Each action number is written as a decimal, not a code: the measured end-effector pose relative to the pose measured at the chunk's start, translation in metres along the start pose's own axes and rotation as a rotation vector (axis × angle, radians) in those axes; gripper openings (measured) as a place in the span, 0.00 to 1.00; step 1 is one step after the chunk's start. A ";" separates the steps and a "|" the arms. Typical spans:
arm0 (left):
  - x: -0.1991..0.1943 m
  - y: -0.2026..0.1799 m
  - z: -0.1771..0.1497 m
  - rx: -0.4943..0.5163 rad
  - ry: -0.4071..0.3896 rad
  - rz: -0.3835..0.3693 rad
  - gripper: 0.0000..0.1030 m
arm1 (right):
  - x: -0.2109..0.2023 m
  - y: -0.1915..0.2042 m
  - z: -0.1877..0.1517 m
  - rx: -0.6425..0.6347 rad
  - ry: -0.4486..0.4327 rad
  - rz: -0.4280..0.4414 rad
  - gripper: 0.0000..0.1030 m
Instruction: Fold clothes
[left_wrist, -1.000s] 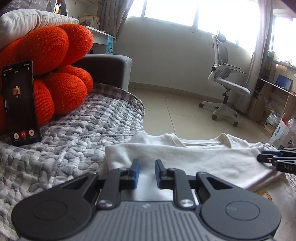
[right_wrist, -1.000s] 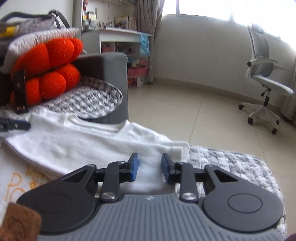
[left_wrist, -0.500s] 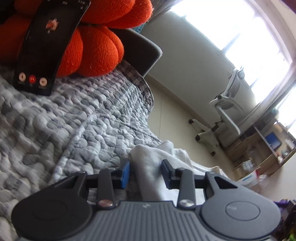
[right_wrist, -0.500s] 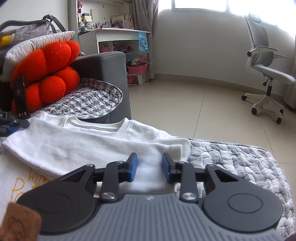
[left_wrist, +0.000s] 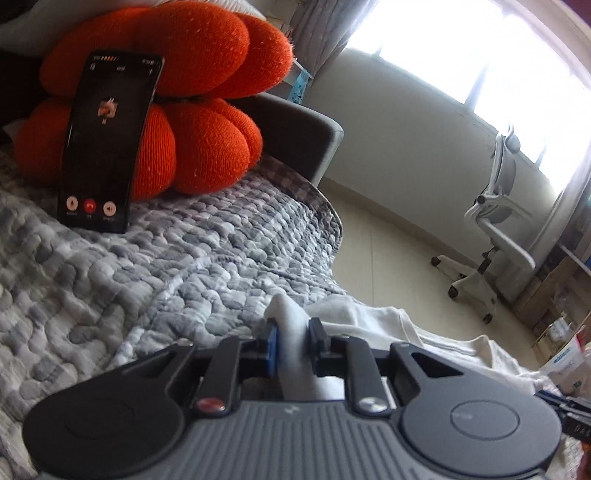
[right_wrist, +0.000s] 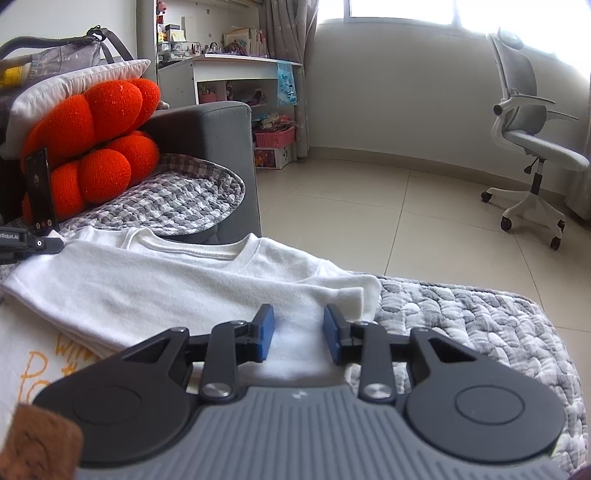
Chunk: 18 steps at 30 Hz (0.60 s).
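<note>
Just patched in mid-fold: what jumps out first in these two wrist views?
The bright orange knotted cushion against the sofa arm, with a lit phone propped on it. Nearer, the white T-shirt lies on the grey quilt; the left gripper pinches its bunched edge, the right gripper stands open over the other end.

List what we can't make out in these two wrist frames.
- White t-shirt: its lower part and the orange print are cut off by the bottom-left edge and the gripper body in the right wrist view.
- Right claw: whether its pads press the cloth is unclear; the fabric between them lies flat.
- Left claw: closed on a fabric ridge; the gripper body hides the fold below.
- Phone: screen text too small.
</note>
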<state>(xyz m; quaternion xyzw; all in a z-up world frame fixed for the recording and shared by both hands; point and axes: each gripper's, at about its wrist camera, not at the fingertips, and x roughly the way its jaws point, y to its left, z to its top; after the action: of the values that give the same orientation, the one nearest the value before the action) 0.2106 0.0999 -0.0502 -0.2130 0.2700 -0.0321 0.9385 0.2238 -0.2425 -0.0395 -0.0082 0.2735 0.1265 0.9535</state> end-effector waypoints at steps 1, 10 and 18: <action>-0.001 0.005 0.000 -0.027 -0.002 -0.020 0.22 | -0.001 -0.001 0.000 0.009 -0.003 0.005 0.34; -0.001 0.025 -0.004 -0.100 -0.018 -0.110 0.33 | -0.020 -0.033 0.005 0.161 -0.074 0.032 0.49; -0.007 0.032 -0.004 -0.120 -0.035 -0.154 0.32 | 0.003 -0.030 0.004 0.117 -0.031 0.021 0.33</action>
<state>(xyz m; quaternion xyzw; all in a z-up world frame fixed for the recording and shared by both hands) 0.2006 0.1287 -0.0633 -0.2895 0.2378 -0.0844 0.9233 0.2358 -0.2706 -0.0389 0.0525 0.2659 0.1202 0.9550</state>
